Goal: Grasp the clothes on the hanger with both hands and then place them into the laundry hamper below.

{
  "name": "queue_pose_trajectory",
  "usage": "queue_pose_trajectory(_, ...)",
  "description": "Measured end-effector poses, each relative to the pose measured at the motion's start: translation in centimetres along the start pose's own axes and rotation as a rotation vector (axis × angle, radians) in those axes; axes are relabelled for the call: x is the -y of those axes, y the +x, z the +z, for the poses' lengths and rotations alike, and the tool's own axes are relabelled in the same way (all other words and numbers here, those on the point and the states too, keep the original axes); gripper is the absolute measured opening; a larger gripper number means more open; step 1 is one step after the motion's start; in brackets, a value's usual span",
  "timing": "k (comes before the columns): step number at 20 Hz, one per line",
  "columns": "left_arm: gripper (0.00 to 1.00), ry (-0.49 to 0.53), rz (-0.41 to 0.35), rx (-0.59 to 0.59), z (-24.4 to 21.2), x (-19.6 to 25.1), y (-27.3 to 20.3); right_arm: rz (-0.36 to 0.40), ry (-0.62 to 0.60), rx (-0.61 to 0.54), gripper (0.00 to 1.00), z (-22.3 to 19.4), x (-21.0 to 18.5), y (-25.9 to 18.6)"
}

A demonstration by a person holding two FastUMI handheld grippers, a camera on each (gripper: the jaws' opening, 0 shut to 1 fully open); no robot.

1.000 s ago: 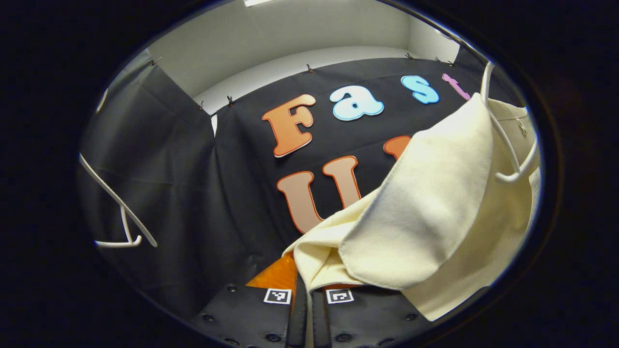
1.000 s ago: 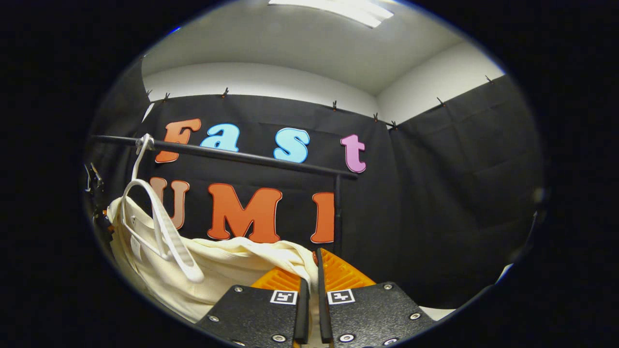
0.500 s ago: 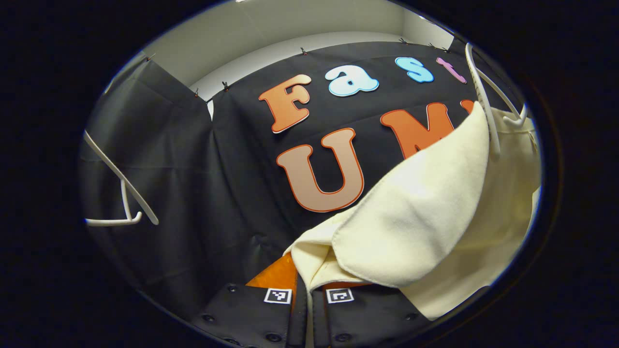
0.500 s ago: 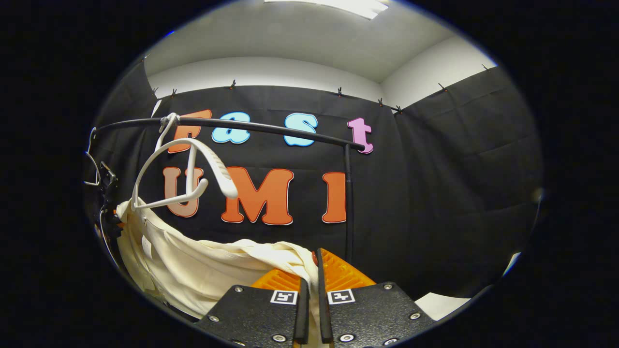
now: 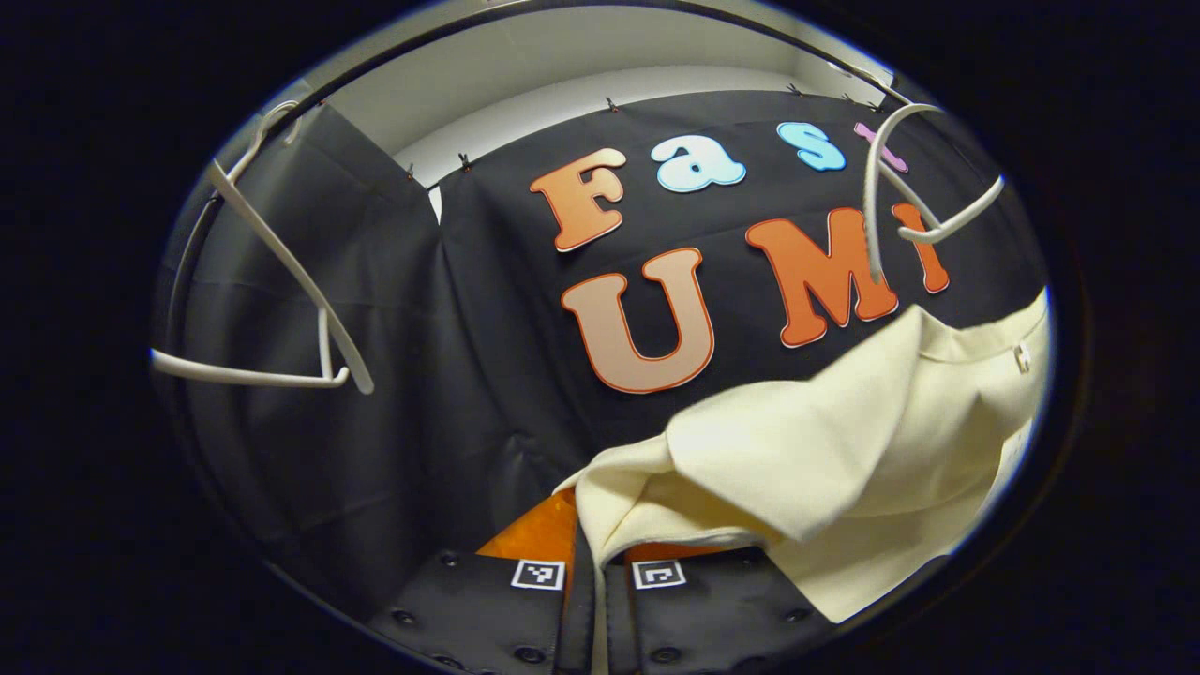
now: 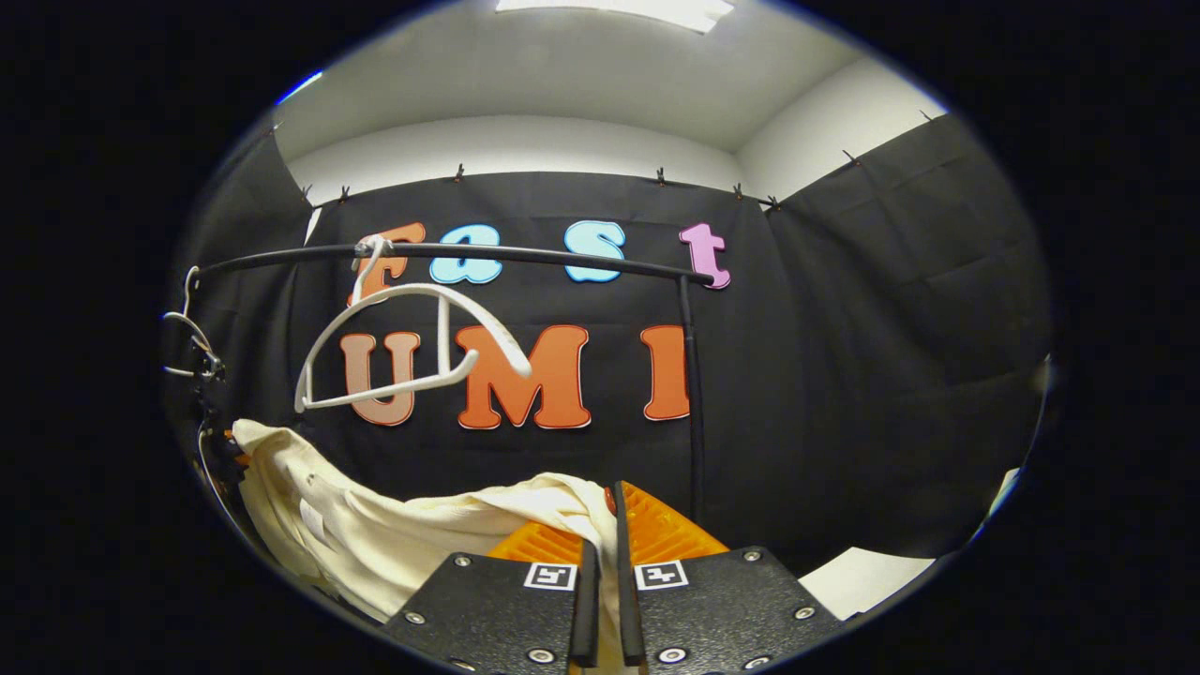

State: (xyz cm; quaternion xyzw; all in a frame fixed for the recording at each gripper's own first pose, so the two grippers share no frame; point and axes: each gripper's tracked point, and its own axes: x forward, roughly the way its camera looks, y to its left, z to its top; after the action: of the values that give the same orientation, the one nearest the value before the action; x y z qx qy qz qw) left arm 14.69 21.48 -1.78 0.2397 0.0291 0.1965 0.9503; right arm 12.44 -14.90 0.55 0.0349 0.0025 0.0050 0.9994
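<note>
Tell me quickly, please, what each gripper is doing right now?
Left gripper: shut on the cream garment.
Right gripper: shut on the same garment, which is off the white hanger.

both cams sit low behind their own fingers (image 5: 562, 525), tilted up at the booth wall, close on the cream garment (image 5: 844, 459); both catch the white hanger (image 6: 412, 347) and rail (image 6: 525, 255)

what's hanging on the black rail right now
Two bare white hangers: one near the middle, another at the rail's far left end. The cream garment sits below them, off the hangers, pinched by both grippers.
</note>
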Motion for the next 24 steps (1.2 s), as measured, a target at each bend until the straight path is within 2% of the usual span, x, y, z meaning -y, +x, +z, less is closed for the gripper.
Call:
queue_pose_trajectory(4,0.12,-0.028,-0.043,-0.019,-1.7,-0.2,-4.6,0.051,-0.003,-0.016,0.08,-0.4,-3.2,-3.0)
queue_pose_trajectory(8,0.12,-0.118,-0.07,-0.045,-2.2,0.2,-8.8,0.135,0.003,-0.036,0.09,-1.2,-7.8,-4.9)
queue_pose_trajectory(11,0.14,-0.202,-0.089,-0.073,-2.5,0.9,-11.1,0.218,-0.008,-0.057,0.1,-2.4,-12.2,-5.4)
queue_pose_trajectory(16,0.13,-0.32,-0.132,-0.107,-2.4,2.5,-13.4,0.378,0.047,-0.107,0.1,-4.7,-21.1,-6.3)
queue_pose_trajectory(21,0.13,-0.314,-0.267,-0.13,-3.2,6.6,-17.2,0.474,0.059,-0.186,0.1,-8.2,-26.9,-8.8)
queue_pose_trajectory(24,0.13,-0.319,-0.333,-0.164,-4.0,9.4,-19.5,0.477,0.055,-0.265,0.1,-11.6,-27.6,-9.7)
